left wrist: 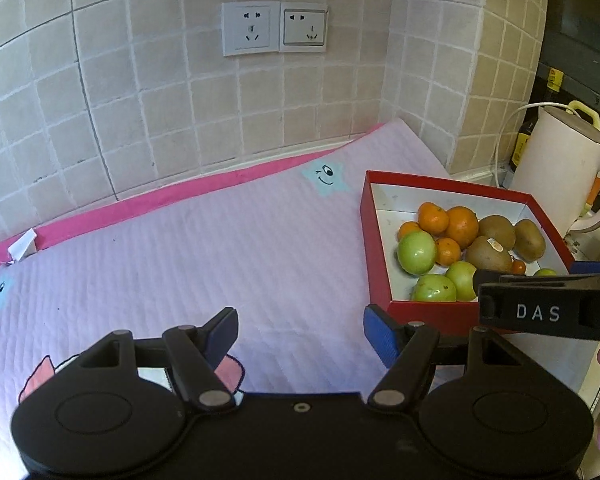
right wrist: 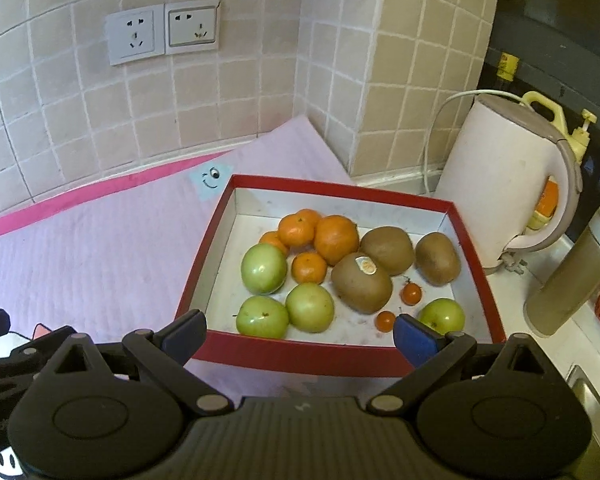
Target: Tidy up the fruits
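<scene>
Nearest the cameras, the left gripper (left wrist: 300,330) is held with its jaws spread wide and nothing between them, above the pink quilted mat (left wrist: 180,248) near the mat's front edge. The right gripper (right wrist: 300,332) is likewise held wide and empty, poised just before the near wall of the red box (right wrist: 300,354), which is set on the right part of the mat towards its far right corner. All fruit in view is contained in the box. Along the near wall, green fruits (right wrist: 262,317) and two small orange-red fruits (right wrist: 385,321) are found; a further green one (right wrist: 442,315) lies in the near right corner. In the middle and to the right, three kiwis (right wrist: 362,282) are grouped, and towards the far left the oranges (right wrist: 336,238) are clustered, each kind lying roughly together. No fruit is seen on the mat outside the box. This arrangement is judged to fit either a box awaiting sorting or one already filled and grouped; the step in hand is therefore not settled. Beyond the box, a white kettle (right wrist: 512,188) is seen by the tiled wall.
</scene>
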`<state>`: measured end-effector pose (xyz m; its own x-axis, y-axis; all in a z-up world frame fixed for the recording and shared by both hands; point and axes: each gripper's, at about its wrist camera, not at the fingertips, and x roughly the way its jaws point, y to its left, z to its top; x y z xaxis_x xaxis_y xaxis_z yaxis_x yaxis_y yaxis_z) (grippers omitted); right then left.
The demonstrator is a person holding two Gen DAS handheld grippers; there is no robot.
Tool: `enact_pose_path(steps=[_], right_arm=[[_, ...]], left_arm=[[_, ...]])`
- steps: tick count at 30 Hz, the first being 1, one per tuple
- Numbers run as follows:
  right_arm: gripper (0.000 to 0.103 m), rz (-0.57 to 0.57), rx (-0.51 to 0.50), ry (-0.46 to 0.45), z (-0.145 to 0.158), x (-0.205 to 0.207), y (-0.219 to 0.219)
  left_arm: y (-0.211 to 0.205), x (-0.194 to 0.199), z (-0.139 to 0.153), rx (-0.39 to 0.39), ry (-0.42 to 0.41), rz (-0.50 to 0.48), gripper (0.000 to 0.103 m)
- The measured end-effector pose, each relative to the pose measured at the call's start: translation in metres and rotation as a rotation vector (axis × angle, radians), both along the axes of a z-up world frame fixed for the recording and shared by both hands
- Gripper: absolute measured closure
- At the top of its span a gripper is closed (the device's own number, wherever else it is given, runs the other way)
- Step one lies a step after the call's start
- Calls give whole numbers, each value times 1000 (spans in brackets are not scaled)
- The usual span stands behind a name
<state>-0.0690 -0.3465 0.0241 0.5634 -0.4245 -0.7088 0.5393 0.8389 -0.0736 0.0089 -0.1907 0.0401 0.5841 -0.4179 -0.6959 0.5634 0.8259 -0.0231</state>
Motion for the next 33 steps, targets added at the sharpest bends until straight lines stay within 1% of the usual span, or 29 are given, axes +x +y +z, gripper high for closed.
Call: enact_pose_path(steps=[21, 25, 33], right_arm=[[2, 12, 6, 0, -1, 2, 0], [2, 19, 18, 0, -2, 3, 3], [2, 28, 20, 2, -4, 4, 6]], left_arm=[[-1, 6, 2, 1, 11, -2, 21], [1, 9, 2, -24, 46, -2, 21], [1, 7, 1, -12, 41, 7, 21]])
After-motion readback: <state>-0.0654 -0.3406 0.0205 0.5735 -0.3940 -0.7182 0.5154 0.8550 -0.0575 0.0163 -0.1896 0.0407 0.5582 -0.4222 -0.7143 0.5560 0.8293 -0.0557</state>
